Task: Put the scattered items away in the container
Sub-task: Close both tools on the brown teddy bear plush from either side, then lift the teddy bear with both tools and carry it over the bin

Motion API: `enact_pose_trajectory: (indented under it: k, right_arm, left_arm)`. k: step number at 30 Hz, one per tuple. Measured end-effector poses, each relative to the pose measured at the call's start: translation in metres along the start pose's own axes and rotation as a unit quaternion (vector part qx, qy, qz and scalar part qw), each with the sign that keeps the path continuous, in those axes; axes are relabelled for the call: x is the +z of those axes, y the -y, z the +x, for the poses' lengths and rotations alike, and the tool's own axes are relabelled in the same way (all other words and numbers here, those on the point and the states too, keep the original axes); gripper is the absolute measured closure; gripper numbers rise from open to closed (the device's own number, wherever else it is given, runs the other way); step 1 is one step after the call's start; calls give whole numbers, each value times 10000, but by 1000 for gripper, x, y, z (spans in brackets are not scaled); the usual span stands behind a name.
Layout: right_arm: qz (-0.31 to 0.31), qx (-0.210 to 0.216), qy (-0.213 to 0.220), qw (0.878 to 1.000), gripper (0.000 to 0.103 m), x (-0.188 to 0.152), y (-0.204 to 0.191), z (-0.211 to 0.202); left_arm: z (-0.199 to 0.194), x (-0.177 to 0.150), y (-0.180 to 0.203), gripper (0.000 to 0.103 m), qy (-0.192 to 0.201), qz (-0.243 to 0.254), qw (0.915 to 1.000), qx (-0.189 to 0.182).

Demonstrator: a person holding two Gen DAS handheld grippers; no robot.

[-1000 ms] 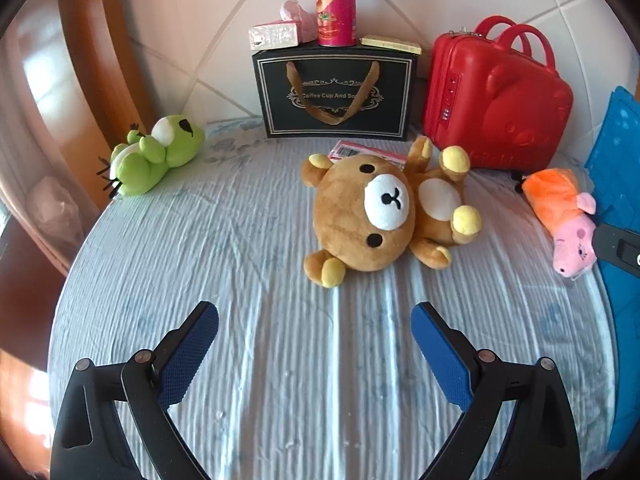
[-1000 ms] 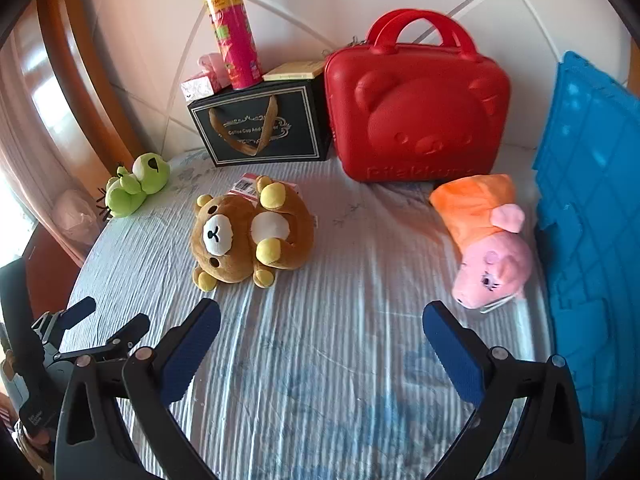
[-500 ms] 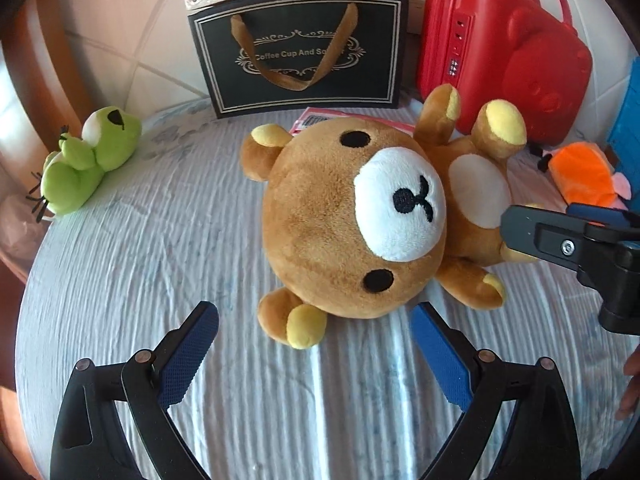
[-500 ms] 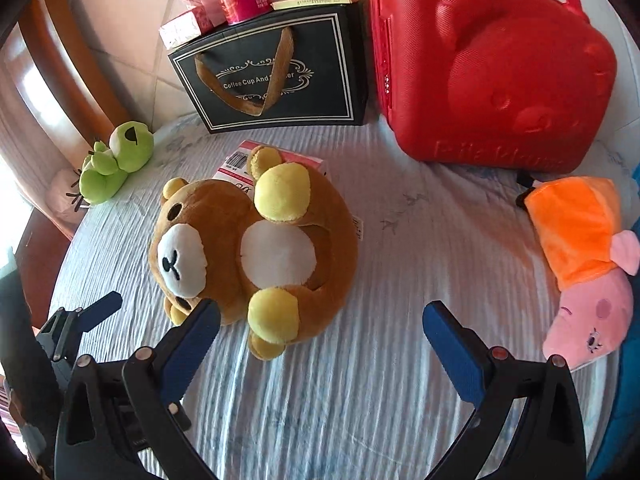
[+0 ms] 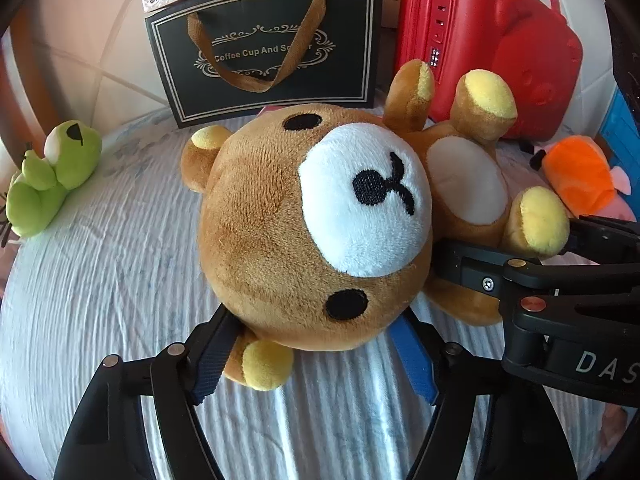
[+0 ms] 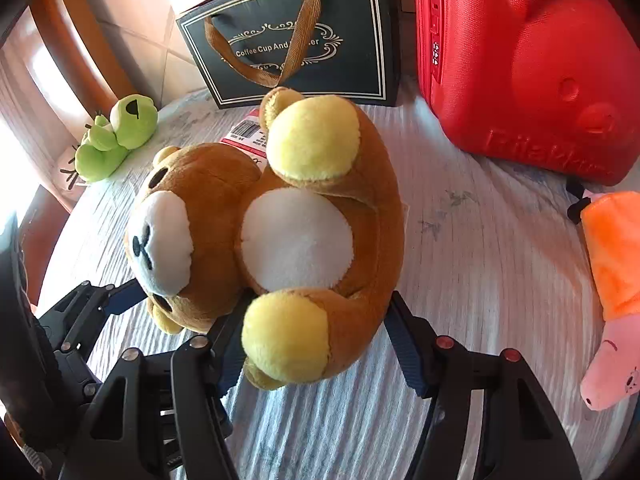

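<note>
A brown bear plush [image 5: 280,220] lies on its back on the striped bedsheet [image 5: 100,280]. My left gripper [image 5: 312,356] is closing around its head, blue pads against both sides. My right gripper [image 6: 318,344] is closing around the bear's lower body [image 6: 296,240], one pad on each flank beside the yellow foot. A green frog plush [image 5: 52,176] lies at the far left. At the right lies a pink pig plush in orange [image 6: 612,280]. A strip of the blue crate [image 5: 618,128] shows at the right edge.
A black gift bag [image 5: 264,48] with boxes and a can on top stands against the headboard. Beside it is a red bear-shaped suitcase [image 5: 480,40]. A tagged packet [image 6: 248,136] pokes out behind the bear. A wooden bed frame [image 6: 80,60] curves along the left.
Both grippers dropped toward the bear and moved in, from wide open in front of it to jaws narrowed around its head and body. The bear now fills both views.
</note>
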State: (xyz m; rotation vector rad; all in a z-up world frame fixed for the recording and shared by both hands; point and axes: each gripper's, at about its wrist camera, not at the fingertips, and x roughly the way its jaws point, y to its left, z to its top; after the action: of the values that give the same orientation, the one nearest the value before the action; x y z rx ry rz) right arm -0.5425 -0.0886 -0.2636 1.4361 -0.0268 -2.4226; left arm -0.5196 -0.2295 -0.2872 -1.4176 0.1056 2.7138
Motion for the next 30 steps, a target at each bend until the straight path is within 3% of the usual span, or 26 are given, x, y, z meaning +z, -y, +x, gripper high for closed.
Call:
enact_pose_trajectory:
  k: [8, 11, 12, 17, 19, 20, 21, 22, 30]
  right_arm:
    - [-177, 98, 99, 9997, 43, -8, -3, -13]
    - [-70, -34, 239, 9997, 5, -7, 1, -21]
    - [-28, 9, 259, 9997, 4, -5, 3, -21]
    - [-74, 49, 344, 9994, 5, 6, -2, -15]
    - [-61, -4, 331, 9994, 5, 10, -1, -5]
    - [-37, 38, 327, 9994, 8, 10, 2, -2]
    - [-9, 175, 290, 9994, 24, 10, 4, 2]
    - [40, 379, 284, 9989, 33, 11, 6, 4]
    - [-172, 336, 446, 9983, 40, 3, -4, -15]
  left_arm:
    - [-12, -8, -2, 33, -31, -103, 9999, -94]
    - [-12, -7, -4, 30, -15, -78, 9999, -97]
    - [-12, -5, -3, 25, -13, -80, 9999, -90]
    - [6, 2, -3, 17, -154, -119, 9998, -101]
    - [14, 3, -3, 19, -155, -132, 9997, -161]
    - [14, 4, -2, 25, -73, -127, 9998, -150]
    - [13, 4, -1, 27, 25, -133, 9998, -124]
    - [12, 4, -2, 30, 95, -155, 9998, -120]
    - [-15, 3, 4, 32, 343, -38, 9994, 15]
